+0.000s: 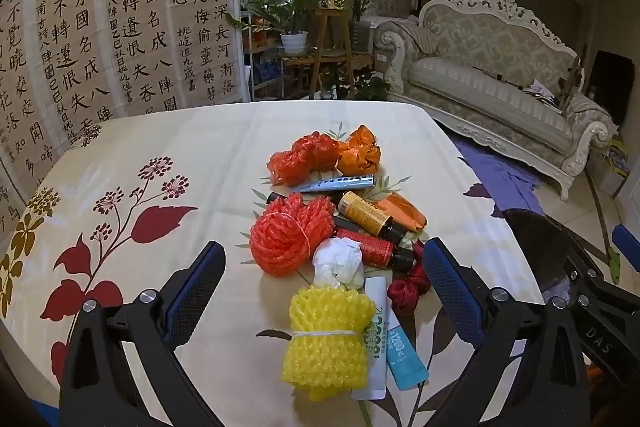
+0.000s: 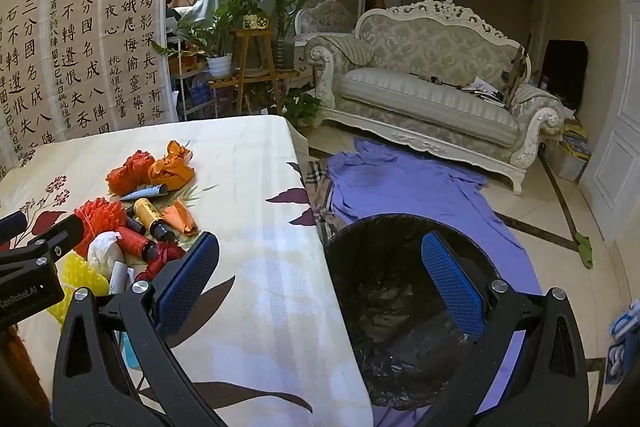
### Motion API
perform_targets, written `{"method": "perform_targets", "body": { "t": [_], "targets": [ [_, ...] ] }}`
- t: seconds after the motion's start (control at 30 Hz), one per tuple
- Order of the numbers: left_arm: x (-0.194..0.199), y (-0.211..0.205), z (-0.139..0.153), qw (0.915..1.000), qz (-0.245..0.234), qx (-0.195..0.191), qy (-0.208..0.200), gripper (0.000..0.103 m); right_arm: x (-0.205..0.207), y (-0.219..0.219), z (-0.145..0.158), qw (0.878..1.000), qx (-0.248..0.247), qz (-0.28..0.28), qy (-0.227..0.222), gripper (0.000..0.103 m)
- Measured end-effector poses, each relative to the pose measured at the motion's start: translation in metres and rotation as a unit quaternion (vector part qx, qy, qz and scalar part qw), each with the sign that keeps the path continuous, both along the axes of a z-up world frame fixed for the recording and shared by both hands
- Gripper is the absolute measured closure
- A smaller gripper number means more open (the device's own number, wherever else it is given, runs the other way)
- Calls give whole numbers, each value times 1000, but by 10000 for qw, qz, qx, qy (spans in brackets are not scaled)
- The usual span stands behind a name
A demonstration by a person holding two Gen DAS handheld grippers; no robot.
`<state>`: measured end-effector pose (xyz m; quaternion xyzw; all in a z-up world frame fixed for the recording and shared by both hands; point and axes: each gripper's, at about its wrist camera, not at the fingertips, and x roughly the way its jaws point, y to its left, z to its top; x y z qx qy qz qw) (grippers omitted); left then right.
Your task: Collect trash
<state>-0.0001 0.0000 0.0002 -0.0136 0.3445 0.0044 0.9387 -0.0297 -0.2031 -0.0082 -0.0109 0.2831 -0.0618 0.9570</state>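
A heap of trash lies on the floral tablecloth (image 1: 160, 155): yellow foam netting (image 1: 326, 339), a white crumpled wad (image 1: 340, 261), red foam netting (image 1: 290, 231), a yellow-labelled bottle (image 1: 366, 215), a red-labelled bottle (image 1: 370, 247), squeezed tubes (image 1: 406, 355) and orange wrappers (image 1: 358, 151). My left gripper (image 1: 324, 271) hangs open above the near end of the heap, its fingers on either side and nothing gripped. My right gripper (image 2: 320, 255) is open too, over the table's right edge, with a black-lined trash bin (image 2: 404, 267) below it on the floor.
A purple cloth (image 2: 408, 183) is spread on the floor beyond the bin. An ornate sofa (image 2: 432, 95) stands at the back right, plant stands (image 2: 252, 63) at the back. Calligraphy sheets (image 1: 120, 19) cover the wall to the left. The left gripper's body (image 2: 32, 267) shows at the right wrist view's left edge.
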Motion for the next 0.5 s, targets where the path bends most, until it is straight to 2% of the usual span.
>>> {"method": "perform_targets", "body": {
  "t": [0.5],
  "targets": [
    [0,1,2,10000,7,-18,56,7,-1,0,3,10000,-3,-8,-18,4]
  ]
}}
